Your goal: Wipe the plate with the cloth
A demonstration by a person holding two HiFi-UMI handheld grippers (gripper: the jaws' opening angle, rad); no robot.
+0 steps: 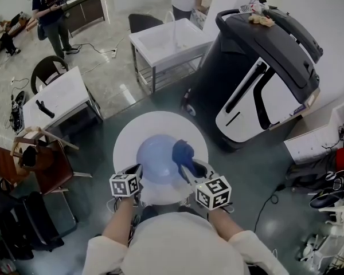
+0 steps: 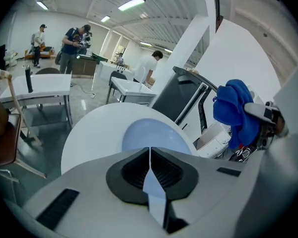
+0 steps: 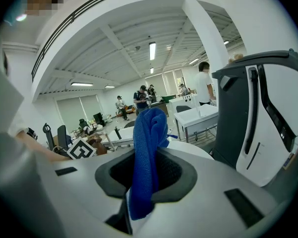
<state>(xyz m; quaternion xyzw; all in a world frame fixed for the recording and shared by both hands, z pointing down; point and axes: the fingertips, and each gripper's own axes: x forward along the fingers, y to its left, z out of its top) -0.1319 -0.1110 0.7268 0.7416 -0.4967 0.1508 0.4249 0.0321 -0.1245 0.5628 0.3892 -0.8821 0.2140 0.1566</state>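
A pale blue plate [image 1: 155,158] lies on a small round white table [image 1: 160,122]. In the head view my left gripper [image 1: 136,173] reaches in at the plate's near left edge. The left gripper view shows that gripper [image 2: 150,150] with its jaws shut and nothing seen held, the plate [image 2: 149,133] just past the tips. My right gripper [image 1: 186,164] is shut on a bunched blue cloth [image 1: 182,151] over the plate's right side. In the right gripper view the cloth [image 3: 149,133] stands up between the jaws [image 3: 146,155] and hides the plate.
A tall dark grey and white machine [image 1: 264,73] stands close behind the table on the right. White tables [image 1: 172,39] [image 1: 60,96] and a wooden chair [image 1: 40,159] are further off on the left. People [image 1: 51,16] stand at the back of the room.
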